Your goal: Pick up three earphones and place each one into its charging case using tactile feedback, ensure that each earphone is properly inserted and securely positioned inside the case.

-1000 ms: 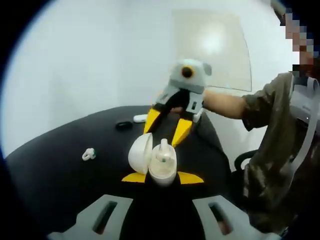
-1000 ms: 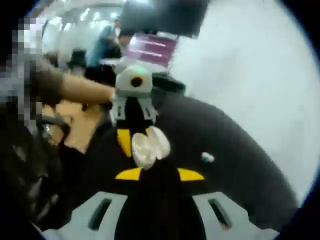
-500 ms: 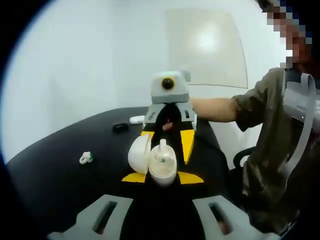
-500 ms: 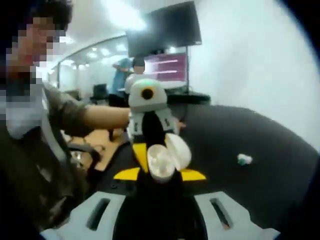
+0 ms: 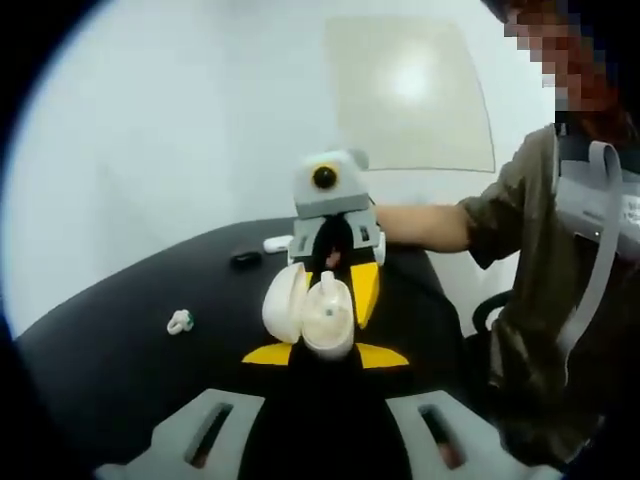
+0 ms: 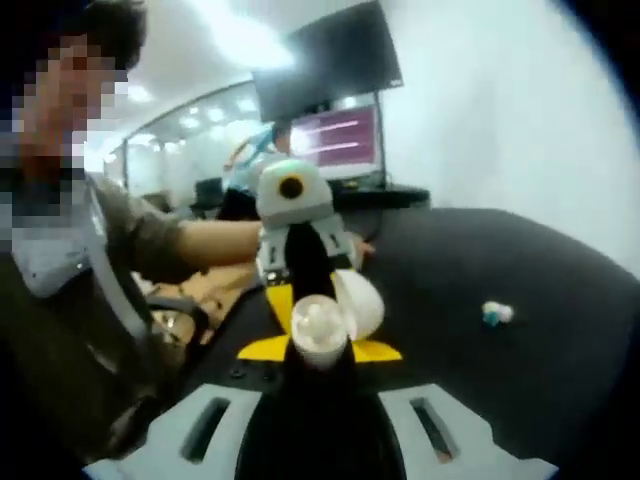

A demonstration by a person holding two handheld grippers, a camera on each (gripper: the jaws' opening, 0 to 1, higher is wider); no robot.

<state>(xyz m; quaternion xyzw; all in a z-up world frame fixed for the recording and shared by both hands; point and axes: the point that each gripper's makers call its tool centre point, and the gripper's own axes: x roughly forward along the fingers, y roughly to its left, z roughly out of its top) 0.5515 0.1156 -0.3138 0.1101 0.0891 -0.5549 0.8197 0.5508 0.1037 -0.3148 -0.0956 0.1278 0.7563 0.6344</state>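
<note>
A white charging case point(image 5: 328, 322) stands with its lid point(image 5: 285, 300) swung open, and my left gripper point(image 5: 327, 355) is shut on its base. A white earphone stem point(image 5: 326, 291) sticks up from the case body. My right gripper point(image 5: 345, 285) faces it from the far side, one yellow finger point(image 5: 366, 287) beside the case and the other hidden behind the lid. In the right gripper view the case point(image 6: 319, 328) sits between my right gripper's point(image 6: 318, 349) spread yellow tips, and I cannot tell if they touch it. A loose white earphone point(image 5: 180, 321) point(image 6: 495, 313) lies on the black table point(image 5: 120, 350).
A small black object point(image 5: 245, 259) and a small white one point(image 5: 277, 243) lie at the table's far side. The person's sleeve and body point(image 5: 560, 300) are on the right. Behind in the right gripper view are a wall screen point(image 6: 340, 135) and another person.
My right gripper has closed in on the case from the far side, so its tips now flank it. The left gripper keeps its hold on the case.
</note>
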